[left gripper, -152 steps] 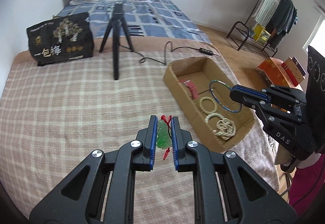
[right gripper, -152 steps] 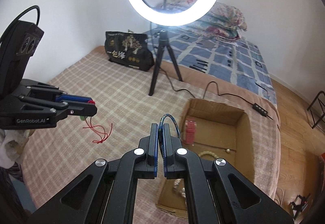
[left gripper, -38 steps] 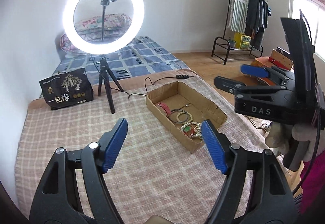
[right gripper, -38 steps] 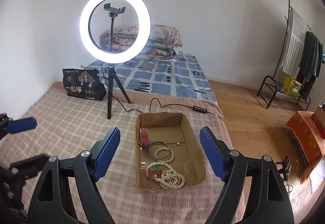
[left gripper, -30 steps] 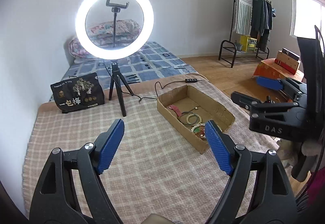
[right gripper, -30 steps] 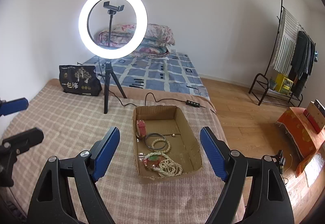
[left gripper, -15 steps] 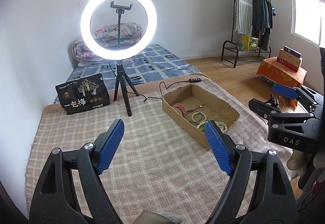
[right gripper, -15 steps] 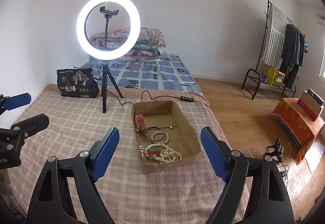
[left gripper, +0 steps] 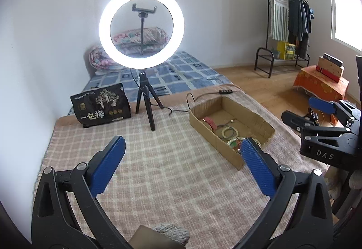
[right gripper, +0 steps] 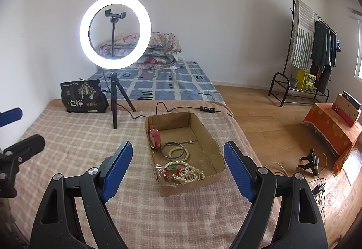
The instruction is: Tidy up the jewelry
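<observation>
A bedroom: a bed under a pink checked blanket (right gripper: 86, 136) carries an open brown cardboard box (right gripper: 210, 142). Inside it lie the jewelry pieces, white bead strands (right gripper: 192, 173) nearest, apparently gathered there for tidiness. Left tongs (left gripper: 181, 160) are opening, nothing between them; right tongs (right gripper: 178, 163) stand apart, empty, before the box.
</observation>
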### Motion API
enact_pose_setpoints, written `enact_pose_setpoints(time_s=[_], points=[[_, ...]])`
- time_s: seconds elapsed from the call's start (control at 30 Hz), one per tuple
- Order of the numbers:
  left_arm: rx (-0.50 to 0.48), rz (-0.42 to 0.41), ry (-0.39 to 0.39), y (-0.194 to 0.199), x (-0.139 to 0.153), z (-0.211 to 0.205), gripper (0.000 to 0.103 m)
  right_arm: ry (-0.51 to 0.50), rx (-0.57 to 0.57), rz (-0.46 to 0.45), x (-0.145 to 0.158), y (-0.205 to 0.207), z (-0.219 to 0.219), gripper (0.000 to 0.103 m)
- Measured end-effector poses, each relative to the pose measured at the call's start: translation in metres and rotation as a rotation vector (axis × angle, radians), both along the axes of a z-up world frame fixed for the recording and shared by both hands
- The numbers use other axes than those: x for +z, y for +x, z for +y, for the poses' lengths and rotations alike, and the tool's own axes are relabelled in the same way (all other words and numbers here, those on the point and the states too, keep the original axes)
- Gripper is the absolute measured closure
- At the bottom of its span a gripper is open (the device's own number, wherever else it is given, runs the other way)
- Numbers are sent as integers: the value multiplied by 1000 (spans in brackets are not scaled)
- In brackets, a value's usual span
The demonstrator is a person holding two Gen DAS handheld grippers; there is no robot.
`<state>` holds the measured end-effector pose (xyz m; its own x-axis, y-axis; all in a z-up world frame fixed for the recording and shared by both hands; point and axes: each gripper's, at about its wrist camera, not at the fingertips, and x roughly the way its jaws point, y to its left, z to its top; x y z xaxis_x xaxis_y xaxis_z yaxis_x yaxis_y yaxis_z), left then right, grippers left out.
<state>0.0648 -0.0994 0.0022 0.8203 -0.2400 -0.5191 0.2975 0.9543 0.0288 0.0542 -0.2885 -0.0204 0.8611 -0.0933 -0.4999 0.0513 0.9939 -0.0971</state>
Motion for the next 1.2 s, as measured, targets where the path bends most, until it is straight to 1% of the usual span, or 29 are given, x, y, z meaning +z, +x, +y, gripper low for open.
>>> enact_pose_setpoints(time_s=[0.3, 1.2], points=[[4, 7, 16, 2, -1, -1, 0, 5, 2, 2, -2, 3, 1, 20], [3, 9, 17, 2, -2, -1, 0, 10, -7, 16, -6, 6, 1, 20]])
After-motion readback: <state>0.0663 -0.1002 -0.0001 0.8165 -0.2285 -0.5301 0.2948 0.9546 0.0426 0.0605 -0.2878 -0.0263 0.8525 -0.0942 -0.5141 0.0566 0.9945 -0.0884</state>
